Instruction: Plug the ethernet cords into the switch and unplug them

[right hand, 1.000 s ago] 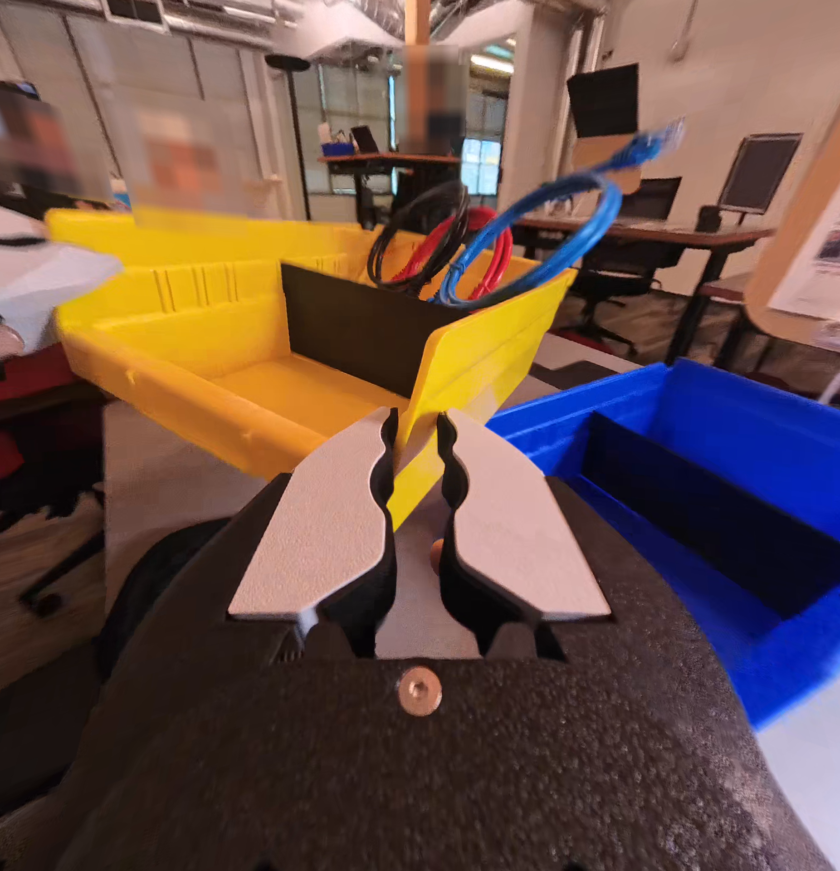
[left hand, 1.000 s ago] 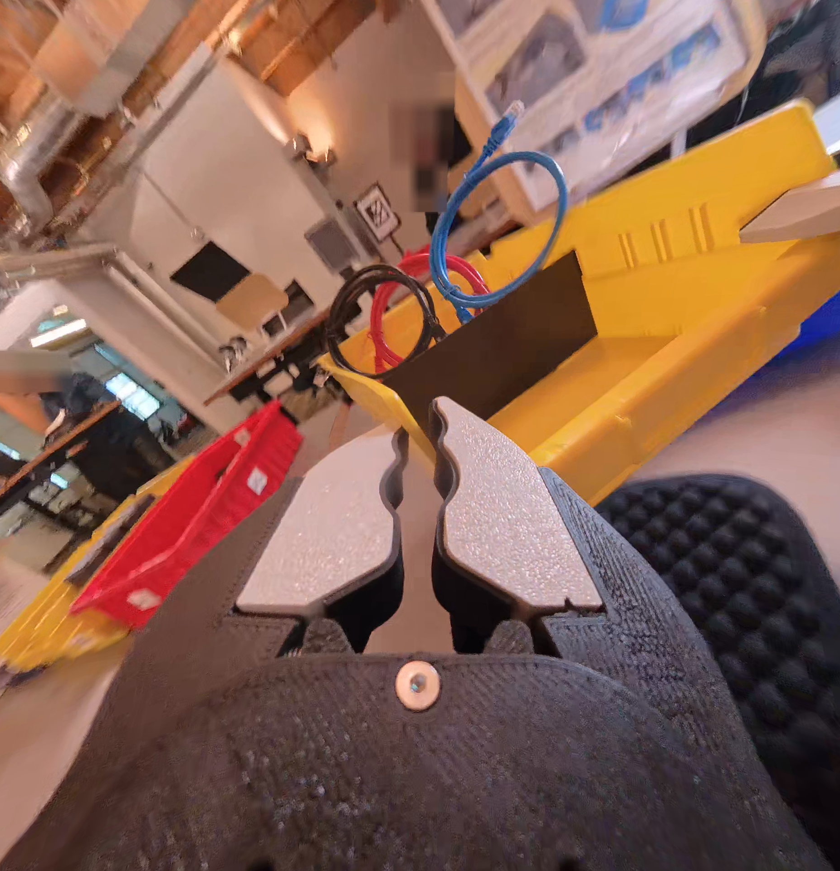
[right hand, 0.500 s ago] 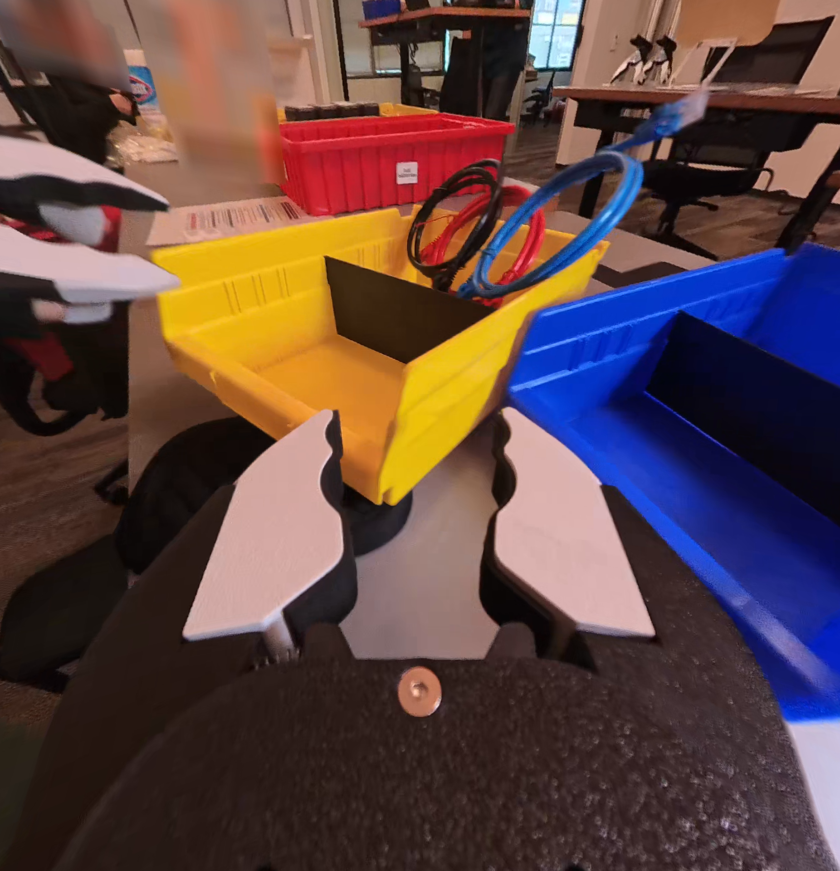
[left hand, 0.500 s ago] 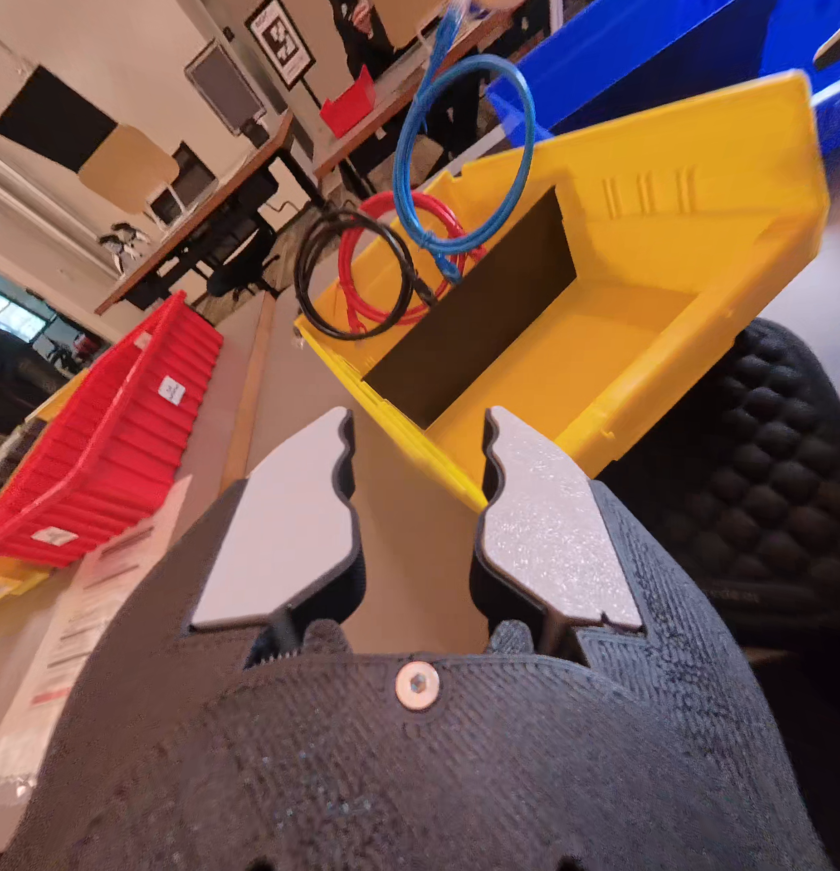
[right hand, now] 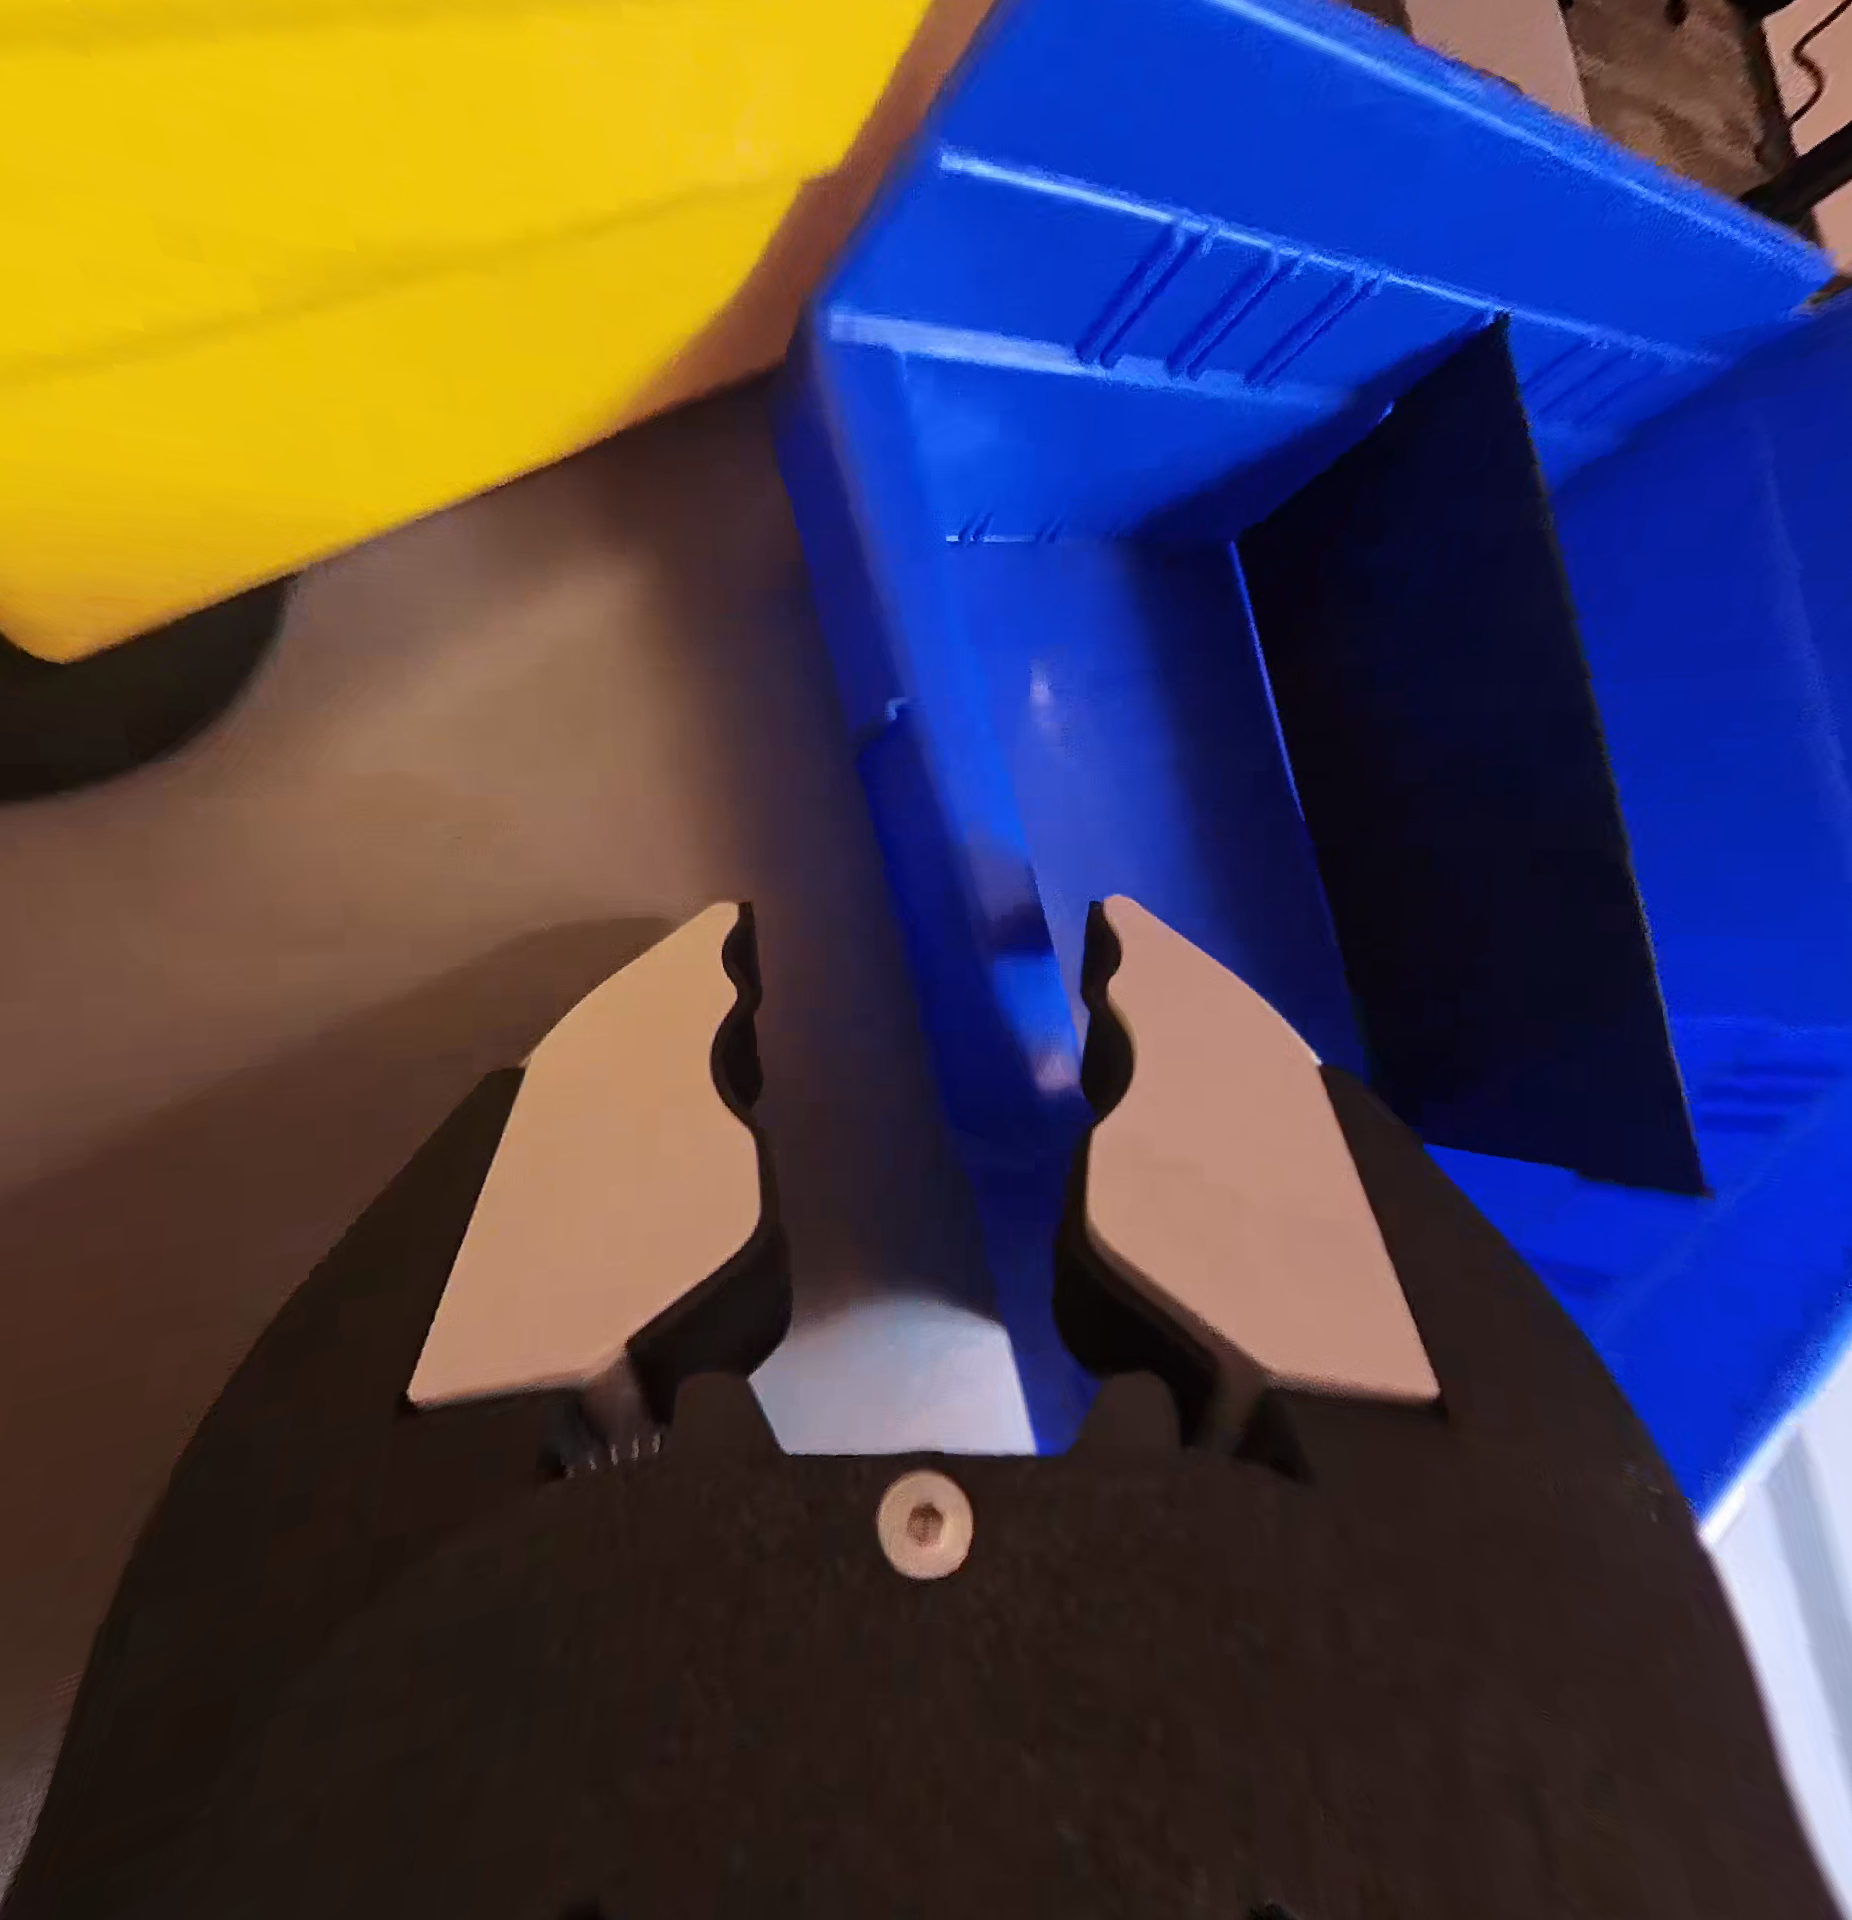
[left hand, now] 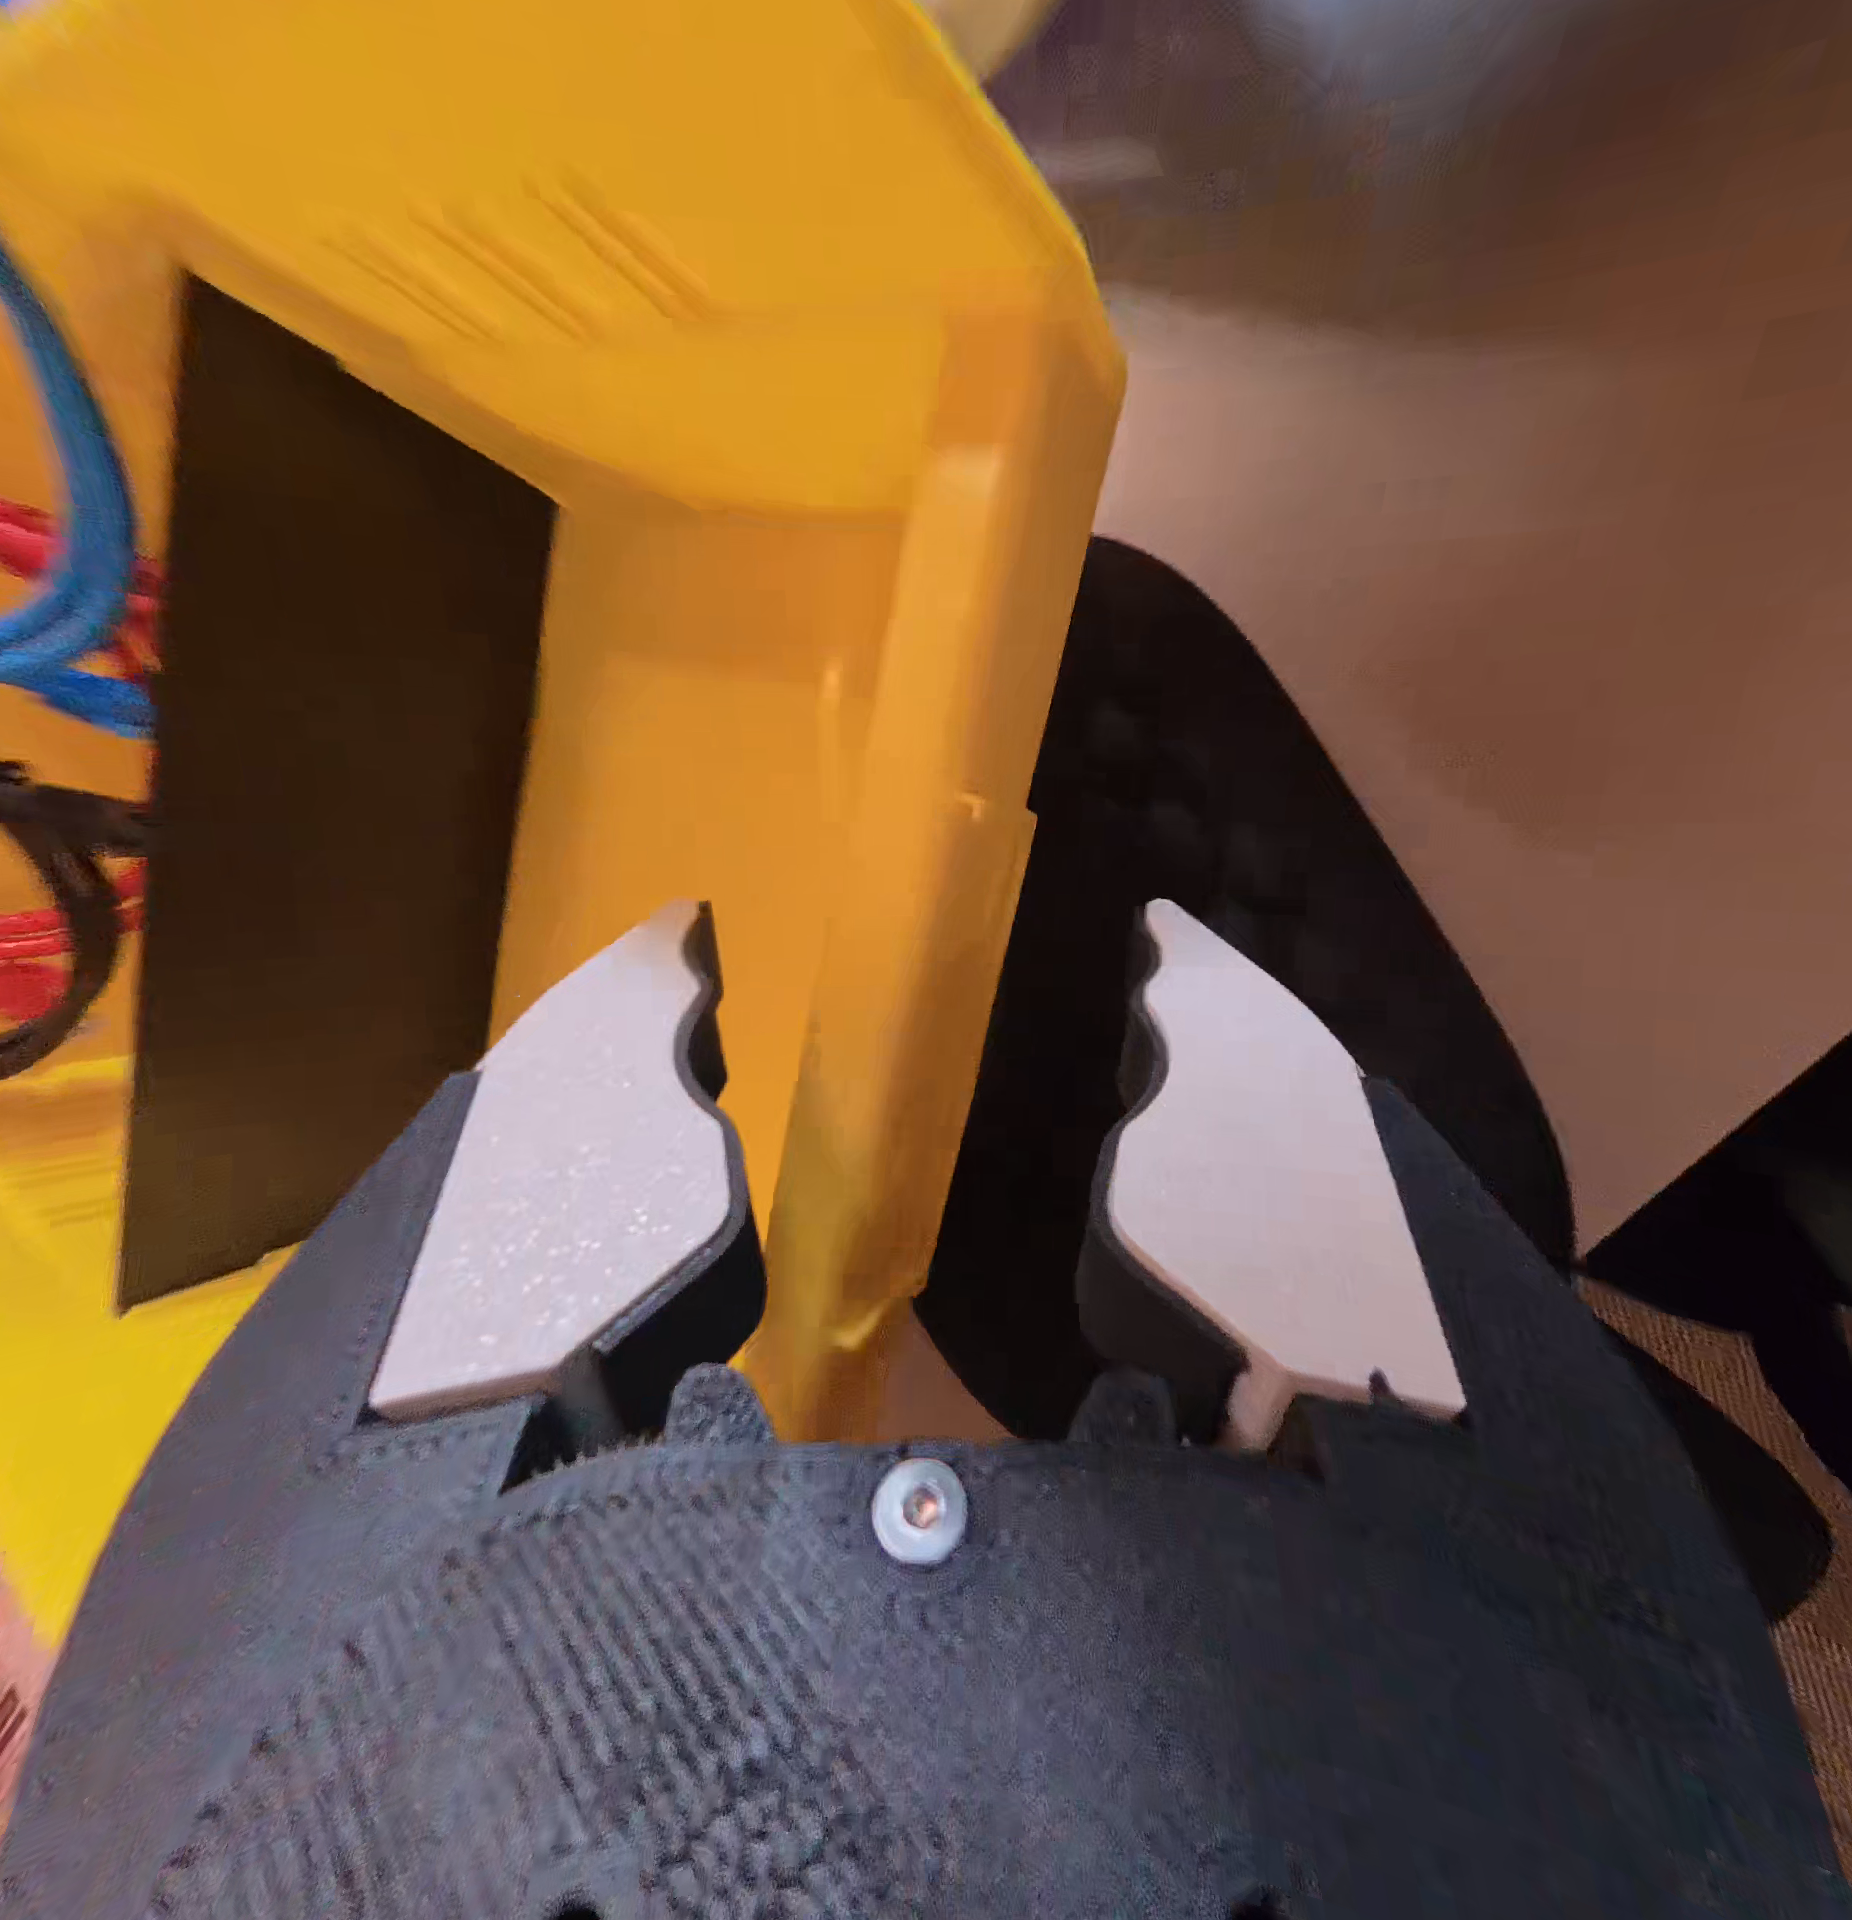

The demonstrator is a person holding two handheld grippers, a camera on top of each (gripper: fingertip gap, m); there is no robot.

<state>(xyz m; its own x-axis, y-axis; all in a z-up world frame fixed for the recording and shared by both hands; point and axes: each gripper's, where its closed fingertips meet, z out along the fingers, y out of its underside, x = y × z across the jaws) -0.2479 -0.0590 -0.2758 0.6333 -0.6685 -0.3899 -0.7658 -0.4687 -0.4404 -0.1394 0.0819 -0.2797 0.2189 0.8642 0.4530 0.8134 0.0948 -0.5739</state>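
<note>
My left gripper (left hand: 927, 914) is open and empty, its fingers astride the near corner wall of a yellow bin (left hand: 693, 343). Behind the bin's black divider (left hand: 330, 790), blue (left hand: 60, 582), red (left hand: 18, 956) and black (left hand: 60, 862) ethernet cords show at the left edge, blurred. My right gripper (right hand: 917, 914) is open and empty, above the near corner of a blue bin (right hand: 1265, 270) with a dark divider (right hand: 1441, 790). No switch is in view.
The yellow bin's side (right hand: 330, 260) fills the upper left of the right wrist view. A black textured pad (left hand: 1213, 852) lies under and right of the yellow bin on the brown table (right hand: 382, 883). The table edge (left hand: 1732, 1122) drops off at the right.
Both grippers have opened wider, tipped down and moved in close over the bins. The left now straddles the yellow bin's corner; the right is over the blue bin's corner.
</note>
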